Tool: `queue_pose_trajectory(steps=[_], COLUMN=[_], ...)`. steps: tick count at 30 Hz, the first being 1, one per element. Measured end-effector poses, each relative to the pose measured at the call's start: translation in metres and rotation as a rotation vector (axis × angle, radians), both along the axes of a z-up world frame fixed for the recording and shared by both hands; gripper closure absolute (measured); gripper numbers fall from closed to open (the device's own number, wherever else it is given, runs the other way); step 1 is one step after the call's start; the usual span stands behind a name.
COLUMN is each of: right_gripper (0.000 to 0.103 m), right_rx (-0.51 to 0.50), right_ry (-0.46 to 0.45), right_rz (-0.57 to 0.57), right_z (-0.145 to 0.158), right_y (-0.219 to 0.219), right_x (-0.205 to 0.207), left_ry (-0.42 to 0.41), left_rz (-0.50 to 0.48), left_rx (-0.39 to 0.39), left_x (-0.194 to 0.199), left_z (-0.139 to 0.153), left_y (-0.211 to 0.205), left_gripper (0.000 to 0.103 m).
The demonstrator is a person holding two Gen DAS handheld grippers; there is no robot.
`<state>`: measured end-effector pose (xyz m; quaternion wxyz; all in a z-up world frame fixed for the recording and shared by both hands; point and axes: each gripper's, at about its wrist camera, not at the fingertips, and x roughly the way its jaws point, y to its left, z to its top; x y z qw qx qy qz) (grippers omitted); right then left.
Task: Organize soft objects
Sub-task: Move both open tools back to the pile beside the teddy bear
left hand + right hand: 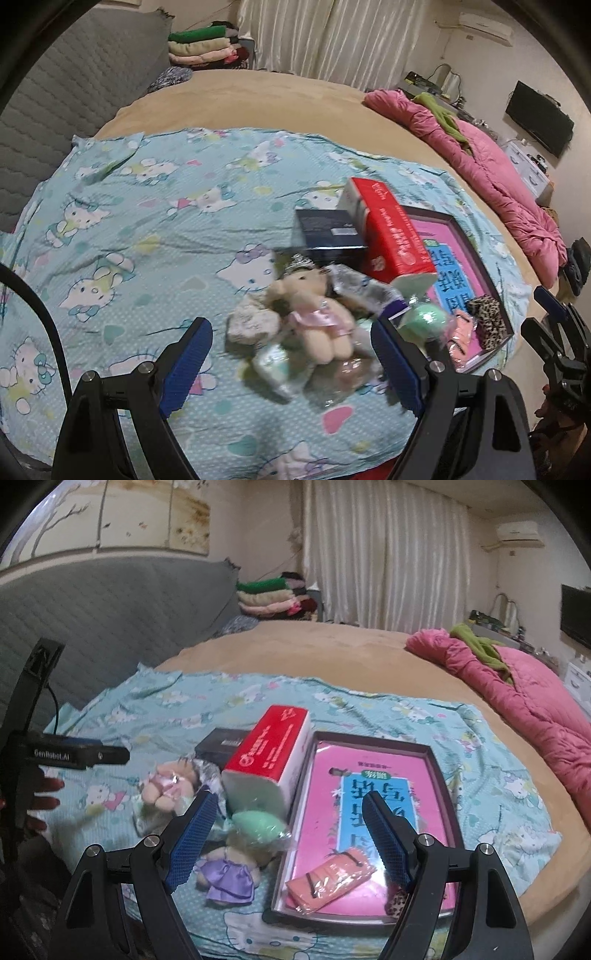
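Note:
My left gripper (291, 363) hovers open over a heap of soft toys on the cat-print sheet (129, 221). Below its jaws lies a beige plush bear in a pink dress (314, 310), among wrapped soft items. A green sponge ball in clear wrap (424, 317) lies beside the right finger. My right gripper (291, 838) is open and holds nothing. It hangs above the green sponge ball (258, 823) and the left rim of a dark tray (369, 736). A plush in a purple dress (229, 878) lies by its left finger. The tray holds a wrapped salmon-pink cloth item (328, 882) and a leopard-print piece (395, 901).
A red box (273, 757) and a dark box (221, 742) stand behind the toys. A pink book (369, 775) lines the tray. The left gripper (110, 755) and a hand (44, 794) show at left. A pink quilt (535, 709) lies at right and folded blankets (273, 594) are stacked at the back.

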<state>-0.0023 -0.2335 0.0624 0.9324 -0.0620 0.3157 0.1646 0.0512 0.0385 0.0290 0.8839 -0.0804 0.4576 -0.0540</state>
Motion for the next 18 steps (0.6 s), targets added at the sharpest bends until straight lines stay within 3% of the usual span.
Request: queue_pose_trajectory(steps=[11,18], right_gripper=[0.021,0.021], right_rx=[-0.063,-0.076], right_ry=[0.046,0.075], right_rz=[0.056,0.070], right_z=[-0.026,-0.039], right_y=[0.021,0.027], right_x=[0.007,0.014], left_ry=[0.062,0.121], left_rz=[-0.023,-0.046], left_rx=[0.027,0.005], left_x=[-0.002,0.001], left_z=[-0.033,-0.059], left_y=[0.012,0.011], left_gripper=[0.016,0.016])
